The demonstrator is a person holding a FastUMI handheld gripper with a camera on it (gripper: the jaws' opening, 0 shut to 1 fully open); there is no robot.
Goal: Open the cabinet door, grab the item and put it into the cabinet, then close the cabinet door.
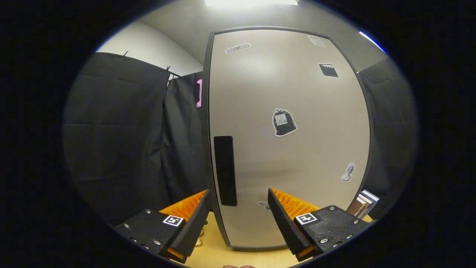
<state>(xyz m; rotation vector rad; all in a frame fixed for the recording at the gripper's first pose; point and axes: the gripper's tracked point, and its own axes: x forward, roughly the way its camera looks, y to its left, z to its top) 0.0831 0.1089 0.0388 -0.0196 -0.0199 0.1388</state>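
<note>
A tall cabinet stands on the wooden table just ahead of me, its grey door (290, 149) closed. Several stickers dot the door. A dark vertical handle (225, 170) runs along the door's left edge. My gripper (238, 199) is open, its two fingers spread wide. The handle and the door's left edge lie just beyond the gap between them, nearer the left finger. Nothing is held between the fingers.
The wooden table top (215, 249) shows below the cabinet. A few books (366, 203) stand at the cabinet's right side. Small pale objects (200, 238) lie on the table by the left finger. Black cloth walls hang left and right of the cabinet.
</note>
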